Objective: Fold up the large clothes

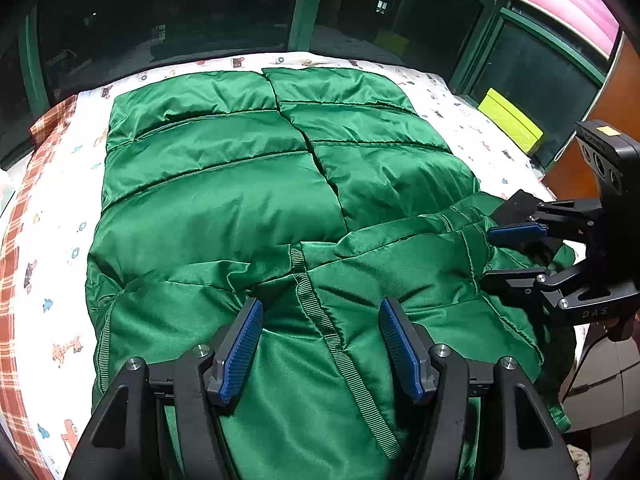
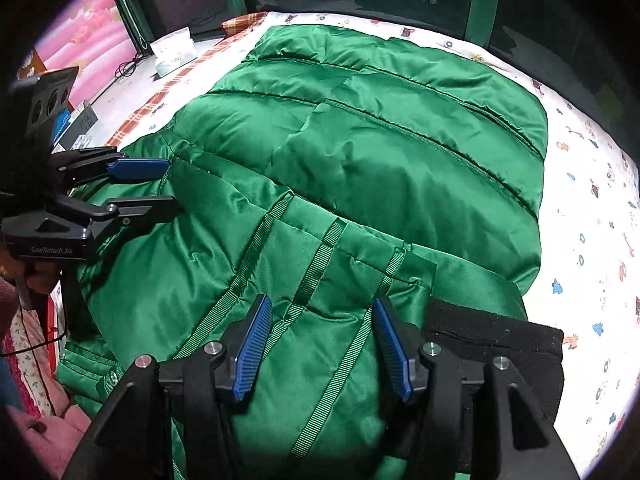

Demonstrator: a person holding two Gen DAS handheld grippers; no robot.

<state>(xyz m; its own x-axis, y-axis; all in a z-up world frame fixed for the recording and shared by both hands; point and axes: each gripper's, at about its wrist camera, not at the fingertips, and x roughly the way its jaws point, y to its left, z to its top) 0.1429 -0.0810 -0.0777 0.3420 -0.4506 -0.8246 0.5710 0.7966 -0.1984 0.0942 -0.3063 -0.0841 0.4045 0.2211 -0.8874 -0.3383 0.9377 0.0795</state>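
A large shiny green puffer jacket (image 1: 224, 184) lies spread on the bed, its near part folded over with ribbed green tape across it; it also shows in the right wrist view (image 2: 380, 152). My left gripper (image 1: 320, 312) is open just above the folded near part, holding nothing; it shows at the left in the right wrist view (image 2: 166, 184). My right gripper (image 2: 320, 308) is open over the taped fold next to a black lining patch (image 2: 492, 340). It shows at the right in the left wrist view (image 1: 490, 254), open at the jacket's edge.
The bed has a white cartoon-print sheet (image 1: 52, 240) with a plaid blanket edge (image 1: 12, 280). Dark windows (image 1: 180, 8) stand behind. A yellow-green box (image 1: 510, 118) sits at the right. A tissue pack (image 2: 174, 52) lies on the sill.
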